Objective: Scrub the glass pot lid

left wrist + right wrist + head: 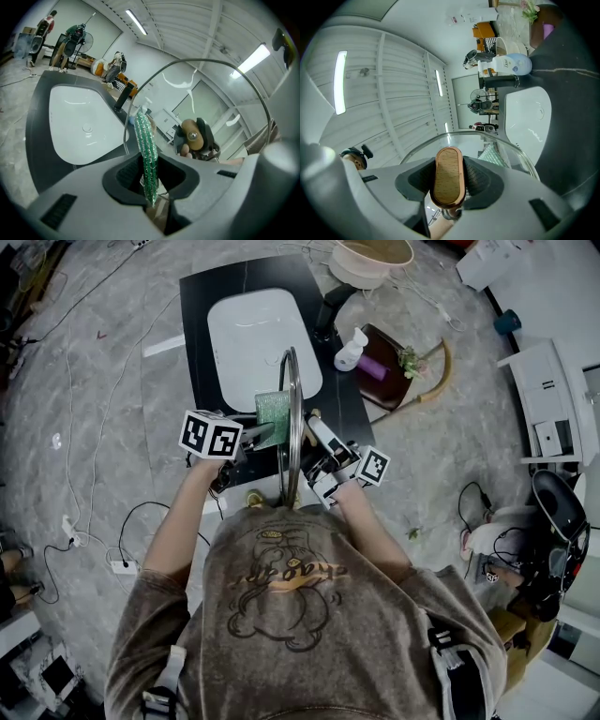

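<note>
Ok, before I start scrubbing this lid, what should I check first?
1. Right claw shut on the knob: ok.
2. Left claw shut on the green pad: ok.
3. Lid held upright on edge, by the sink: ok.
4. Pad on the side of the glass away from the knob: ok.
5. Pad pressed against the glass: cannot tell; it is close beside it.
6. Soap or water on the pad: cannot tell.
</note>
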